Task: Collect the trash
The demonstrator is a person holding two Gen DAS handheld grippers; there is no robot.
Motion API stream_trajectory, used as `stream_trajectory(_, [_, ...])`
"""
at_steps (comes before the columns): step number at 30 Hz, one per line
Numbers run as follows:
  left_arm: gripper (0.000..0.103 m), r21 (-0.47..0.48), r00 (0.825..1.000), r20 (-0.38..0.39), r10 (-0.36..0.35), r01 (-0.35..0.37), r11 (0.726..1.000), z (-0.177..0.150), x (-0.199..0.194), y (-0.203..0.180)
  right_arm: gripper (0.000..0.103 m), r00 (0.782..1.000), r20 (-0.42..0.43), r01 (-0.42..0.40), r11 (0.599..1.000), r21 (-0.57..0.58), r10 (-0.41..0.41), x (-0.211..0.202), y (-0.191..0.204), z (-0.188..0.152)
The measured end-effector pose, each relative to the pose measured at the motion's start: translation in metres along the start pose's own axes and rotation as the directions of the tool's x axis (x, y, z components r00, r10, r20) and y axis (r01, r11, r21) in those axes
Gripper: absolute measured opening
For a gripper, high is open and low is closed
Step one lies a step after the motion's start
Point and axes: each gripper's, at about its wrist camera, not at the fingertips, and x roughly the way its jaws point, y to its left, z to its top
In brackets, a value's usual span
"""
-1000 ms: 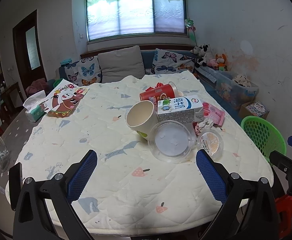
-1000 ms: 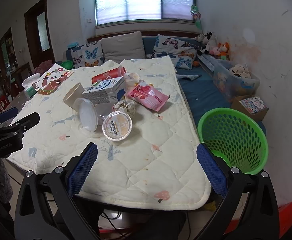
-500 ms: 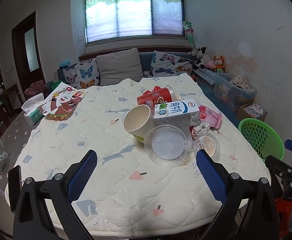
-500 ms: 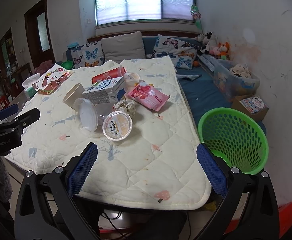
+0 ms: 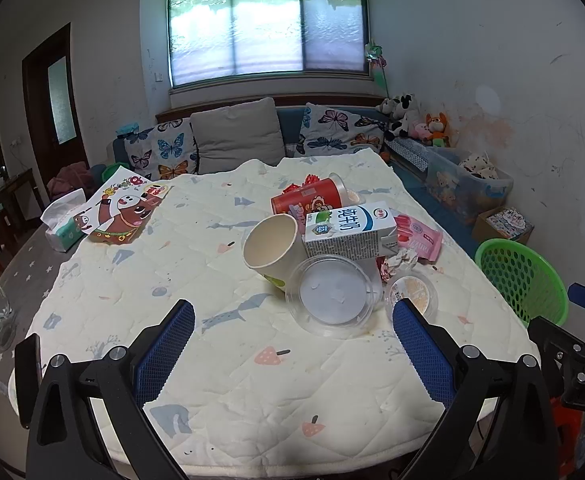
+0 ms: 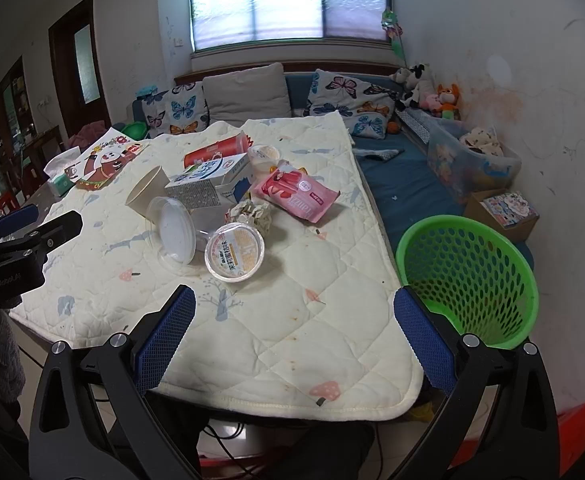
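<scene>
on the quilted table, trash heaped right of centre, nothing collected yet.
the sealed pudding cup [image 6: 234, 254] lies nearest, touching the clear lid [image 6: 175, 232]; take it first, squarely across its rim. right gripper [image 6: 294, 330] and left gripper [image 5: 292, 348] both gape, holding nothing; green basket [image 6: 466, 276] waits right of the table.

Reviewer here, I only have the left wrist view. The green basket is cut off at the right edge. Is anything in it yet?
Observer: No. The right wrist view looks into the green basket; nothing is inside.
Operator: What hides behind the milk carton?
Observer: A small lidded cup beyond the milk carton.
Operator: Is the right gripper holding anything?
Observer: No, the right gripper is open above the table's near edge.
</scene>
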Motion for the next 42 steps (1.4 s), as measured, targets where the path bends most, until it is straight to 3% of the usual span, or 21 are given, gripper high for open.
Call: stream_trajectory(42, [0.096, -0.015, 1.000, -0.002, 0.024, -0.024, 1.000, 0.012, 0.012, 0.012, 0.099, 0.999, -0.004, -0.032, 0.999, -0.001, 0.032, 0.014, -0.002, 0.004])
